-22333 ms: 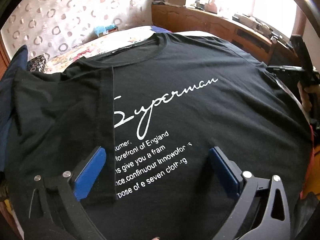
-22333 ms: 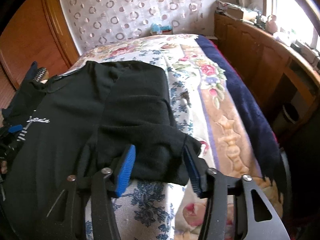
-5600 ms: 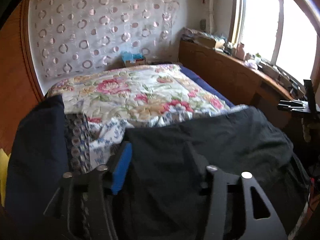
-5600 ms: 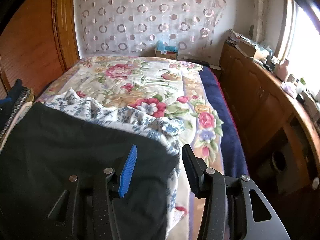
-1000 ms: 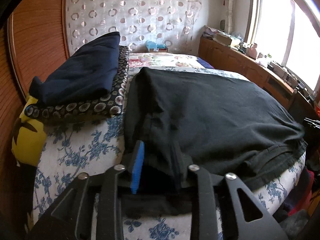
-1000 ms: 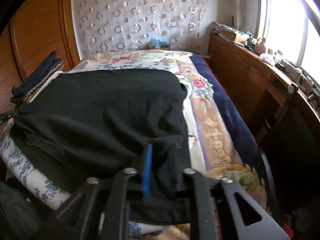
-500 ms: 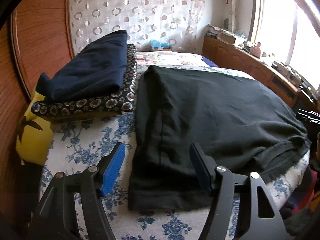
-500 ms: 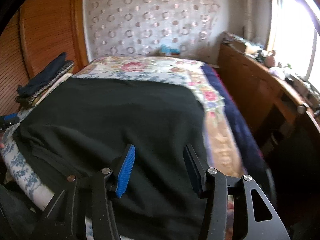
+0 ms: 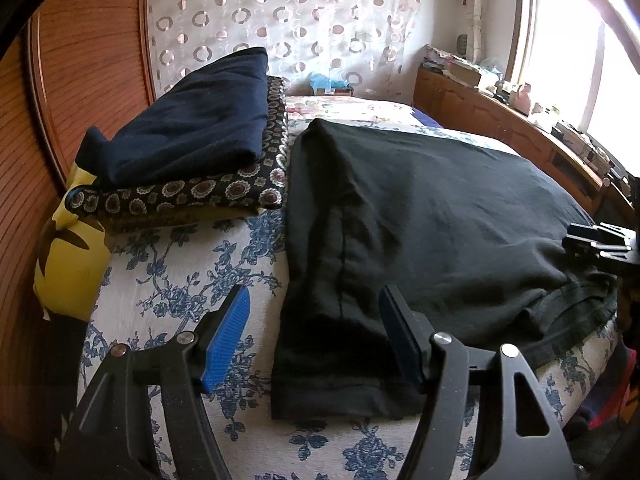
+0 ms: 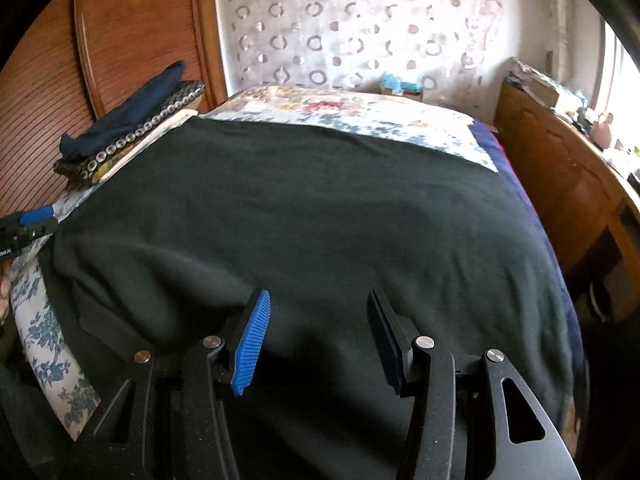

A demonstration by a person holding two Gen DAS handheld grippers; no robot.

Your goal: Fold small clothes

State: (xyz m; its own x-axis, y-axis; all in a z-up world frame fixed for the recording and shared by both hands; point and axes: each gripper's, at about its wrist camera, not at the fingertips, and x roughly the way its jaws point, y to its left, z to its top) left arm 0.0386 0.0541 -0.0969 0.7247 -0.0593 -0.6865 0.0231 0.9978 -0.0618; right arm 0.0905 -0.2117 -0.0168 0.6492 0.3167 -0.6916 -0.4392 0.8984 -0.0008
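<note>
We are in a home bedroom. A bed (image 9: 176, 280) with a white sheet printed in blue flowers fills most of what we see, with a floral quilt (image 10: 340, 108) toward its far end. A sheer white curtain patterned with rings (image 9: 280, 20) hangs behind the bed, reddish wooden panelling (image 9: 80, 60) lines one side, and a long low wooden cabinet (image 9: 480, 108) cluttered with small household items runs under a bright window (image 9: 568, 48). Folded dark clothes (image 9: 192, 128) sit stacked on the bed.

Window (image 9: 568, 36) glare, fisheye warp
</note>
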